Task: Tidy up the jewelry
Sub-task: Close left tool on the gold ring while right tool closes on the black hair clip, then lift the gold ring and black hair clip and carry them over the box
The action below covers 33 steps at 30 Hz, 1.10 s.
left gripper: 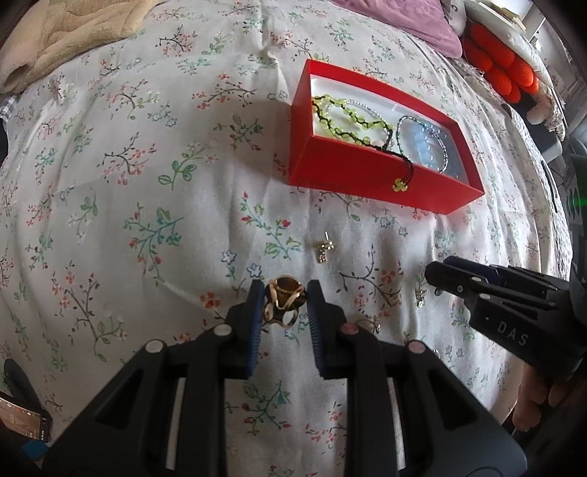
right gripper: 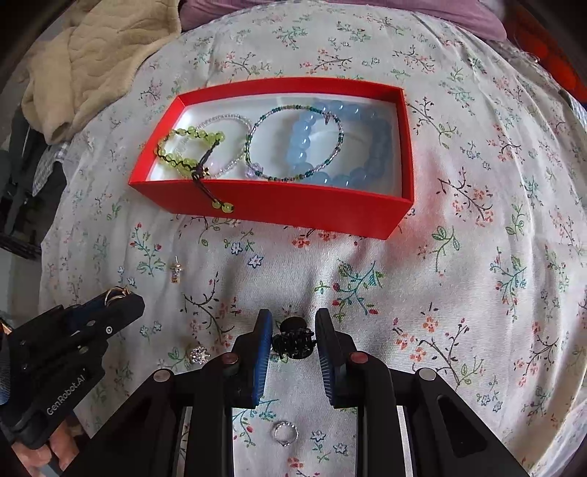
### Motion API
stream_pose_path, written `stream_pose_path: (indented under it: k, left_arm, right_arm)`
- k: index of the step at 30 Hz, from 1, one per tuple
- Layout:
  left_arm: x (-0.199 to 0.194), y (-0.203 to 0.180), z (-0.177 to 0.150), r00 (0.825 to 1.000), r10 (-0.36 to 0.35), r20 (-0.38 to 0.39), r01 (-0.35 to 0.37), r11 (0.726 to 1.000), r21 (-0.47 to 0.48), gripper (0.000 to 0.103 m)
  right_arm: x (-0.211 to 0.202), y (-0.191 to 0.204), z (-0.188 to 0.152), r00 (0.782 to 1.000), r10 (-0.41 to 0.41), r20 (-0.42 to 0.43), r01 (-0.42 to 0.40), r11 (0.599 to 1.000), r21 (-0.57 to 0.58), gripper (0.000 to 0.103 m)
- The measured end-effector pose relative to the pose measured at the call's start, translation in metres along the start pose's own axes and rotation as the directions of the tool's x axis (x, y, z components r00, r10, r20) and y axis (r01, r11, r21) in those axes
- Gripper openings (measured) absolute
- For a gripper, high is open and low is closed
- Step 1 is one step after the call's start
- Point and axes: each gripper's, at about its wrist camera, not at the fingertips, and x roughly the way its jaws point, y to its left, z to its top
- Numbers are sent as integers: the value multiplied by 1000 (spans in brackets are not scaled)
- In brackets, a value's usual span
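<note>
My left gripper is shut on a gold ring with a brown stone, held low over the floral bedsheet. It also shows in the right wrist view at lower left. My right gripper is shut on a small black hair claw clip. A red box lies beyond both grippers; it holds a green bead bracelet, a thin beaded bangle and a blue bead bracelet. A small gold earring lies on the sheet between the left gripper and the box.
A silver ring lies under the right gripper. A sparkly stud lies left of it. A beige blanket is bunched at back left, a purple pillow at the back. A phone lies at lower left.
</note>
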Motion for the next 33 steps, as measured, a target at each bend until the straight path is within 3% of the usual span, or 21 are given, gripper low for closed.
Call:
stream_pose_path:
  k: [16, 29, 33]
  left_arm:
    - [-22, -5, 9, 998, -27, 63, 28, 1000, -14, 25]
    - [-35, -24, 35, 986, -32, 164, 26, 999, 38, 25]
    - [-32, -26, 47, 979, -71, 189, 63, 997, 48, 25]
  right_arm:
    - [-43, -22, -2, 996, 49, 73, -51, 998, 25, 24]
    - [-67, -37, 23, 981, 87, 171, -103, 991, 82, 24]
    - [-68, -44, 32, 976, 89, 199, -108, 990, 89, 24]
